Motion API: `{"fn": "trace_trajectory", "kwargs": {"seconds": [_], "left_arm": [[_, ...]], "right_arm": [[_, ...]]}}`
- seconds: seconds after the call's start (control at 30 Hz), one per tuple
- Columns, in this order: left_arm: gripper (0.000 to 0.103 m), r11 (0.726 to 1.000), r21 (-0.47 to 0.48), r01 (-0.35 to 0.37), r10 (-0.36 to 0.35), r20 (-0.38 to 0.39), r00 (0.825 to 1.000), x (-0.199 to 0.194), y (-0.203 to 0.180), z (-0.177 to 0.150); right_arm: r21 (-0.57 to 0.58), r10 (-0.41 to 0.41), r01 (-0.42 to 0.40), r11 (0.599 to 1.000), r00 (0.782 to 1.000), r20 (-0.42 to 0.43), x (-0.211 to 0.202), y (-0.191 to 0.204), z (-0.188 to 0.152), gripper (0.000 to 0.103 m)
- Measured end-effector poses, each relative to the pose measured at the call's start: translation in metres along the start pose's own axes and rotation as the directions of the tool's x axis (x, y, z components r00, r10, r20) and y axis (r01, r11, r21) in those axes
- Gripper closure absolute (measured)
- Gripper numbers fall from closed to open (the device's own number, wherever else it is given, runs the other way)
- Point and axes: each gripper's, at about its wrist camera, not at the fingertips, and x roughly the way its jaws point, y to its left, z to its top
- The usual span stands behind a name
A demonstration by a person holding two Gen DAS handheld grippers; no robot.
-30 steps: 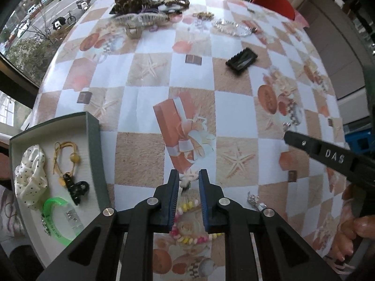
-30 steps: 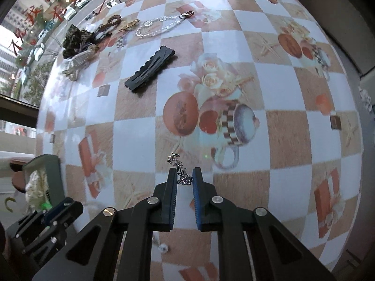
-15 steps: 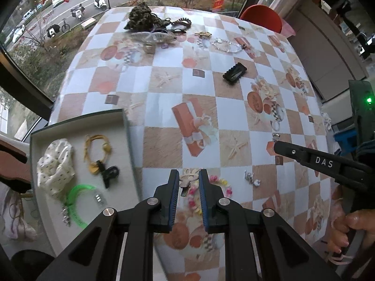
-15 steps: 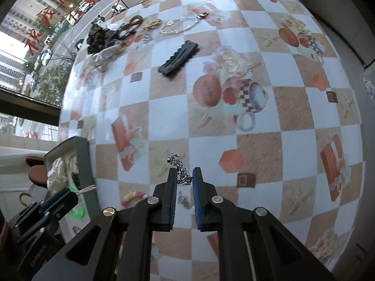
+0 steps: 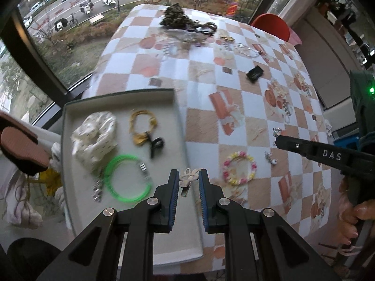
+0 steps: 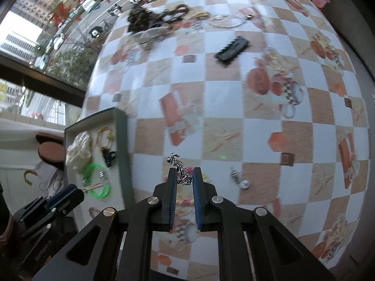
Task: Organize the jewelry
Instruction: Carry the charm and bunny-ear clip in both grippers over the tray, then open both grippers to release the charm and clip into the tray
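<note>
1. The left gripper (image 5: 189, 182) is clamped on a cream bow-shaped hair clip (image 5: 189, 178), held above the right rim of the grey tray (image 5: 121, 93) at the near left of the table.
2. The right gripper (image 6: 184, 175) pinches a small silver ornament (image 6: 180, 172), raised over the checked tablecloth (image 6: 234, 107) just right of the tray.
3. Already in the tray: a polka-dot scrunchie (image 5: 93, 133), a yellow cord bracelet (image 5: 143, 126), a black claw clip (image 5: 156, 146) and a green bangle (image 5: 127, 178).
4. A pastel bead bracelet (image 5: 239, 168) and a silver earring (image 5: 270, 159) lie near right; a black comb clip (image 5: 255, 73) and a heap of jewellery (image 5: 185, 23) lie far.
5. Step in hand, as I judge: carrying both pieces to the tray. Next, lower each over bare tray floor and release.
</note>
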Motion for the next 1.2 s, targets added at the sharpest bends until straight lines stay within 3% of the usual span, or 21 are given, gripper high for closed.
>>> {"fn": "trace_trajectory", "kwargs": {"seconds": [0.33,0.7,1.0,1.2], "left_arm": [[0.082,0.997,-0.068,-0.033,0.032,-0.020,0.999,-0.011,0.053,-0.034],[0.082,0.991,-0.123,-0.058,0.046,-0.095,0.994,0.010,0.091,-0.064],[0.082,0.984,-0.152,-0.093,0.073,-0.137,0.988,0.037,0.110,-0.069],[0.082,0.987,-0.119,-0.106,0.093,-0.109,0.990,0.039,0.108,-0.061]], "right_arm": [[-0.124,0.036,-0.043,0.991,0.998,-0.055,0.021,0.069,-0.007,0.089],[-0.224,0.037,-0.070,0.972,0.989,-0.146,0.061,0.123,-0.021,0.089],[-0.252,0.061,-0.114,0.961,0.976,-0.209,0.092,0.153,-0.021,0.089],[-0.255,0.093,-0.161,0.953,0.961,-0.261,0.115,0.172,-0.022,0.089]]}}
